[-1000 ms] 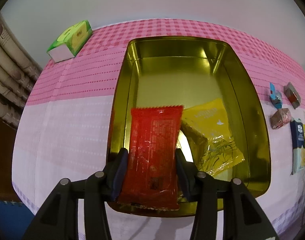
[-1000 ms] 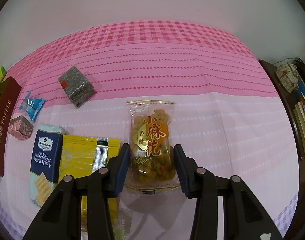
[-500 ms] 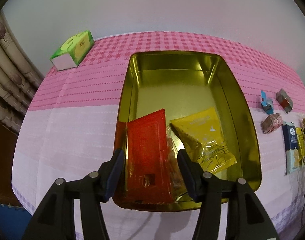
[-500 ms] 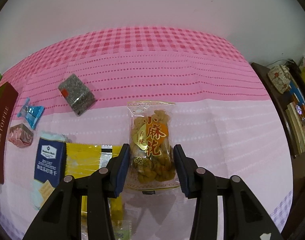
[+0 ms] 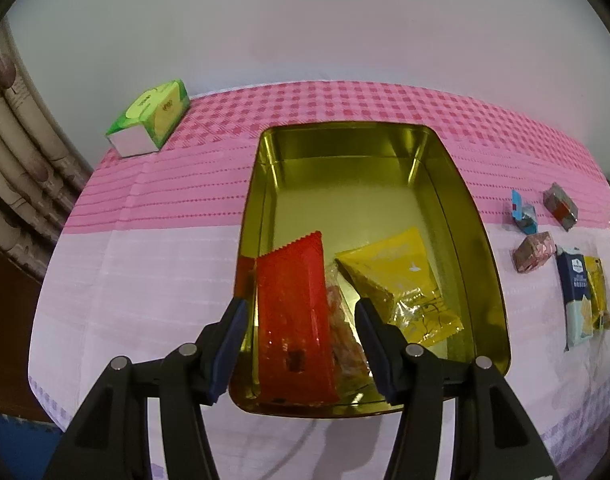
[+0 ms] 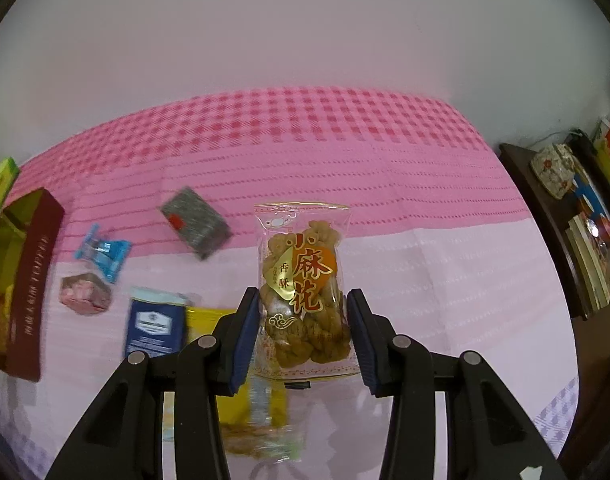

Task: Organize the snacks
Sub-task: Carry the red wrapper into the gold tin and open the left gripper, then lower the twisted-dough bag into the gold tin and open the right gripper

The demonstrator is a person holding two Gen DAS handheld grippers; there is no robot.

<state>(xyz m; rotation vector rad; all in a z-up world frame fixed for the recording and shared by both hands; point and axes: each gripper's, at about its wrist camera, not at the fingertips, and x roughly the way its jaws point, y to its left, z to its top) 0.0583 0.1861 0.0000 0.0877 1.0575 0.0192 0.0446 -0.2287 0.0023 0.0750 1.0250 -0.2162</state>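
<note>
The left gripper (image 5: 301, 344) hangs over the near end of a gold tin (image 5: 481, 248), its jaws having just been opening; they stand apart and clear of the red packet (image 5: 293, 320), which lies between them inside the tin, leaning on the tin's left wall. Just right of the red packet a clear-wrapped snack (image 5: 345, 332) is half covered by it and by the right finger, so its kind is hard to read. Beyond the right jaw a yellow packet (image 5: 401, 284) lies flat on the tin floor. Far left of the jaws, near the wall, sits a green tissue box (image 5: 155, 118). Well to the right, on the pink cloth (image 5: 177, 208), lie small wrapped sweets and a blue cracker pack (image 5: 577, 300), the last items cut off by the frame edge.

The right gripper (image 6: 303, 332) is clamped on a clear bag of twisted fried dough (image 6: 303, 280), both pads pressing its sides, the bag raised above the cloth. Left of its jaws lie a grey wrapped block (image 6: 197, 226), a blue candy (image 6: 103, 250), a pink sweet (image 6: 85, 294) and a blue cracker packet (image 6: 155, 326), all blurred. A yellow wrapper (image 6: 253, 392) sits partly hidden under the left finger. At the far left the tin's maroon side (image 6: 33, 280) shows, cropped.
</note>
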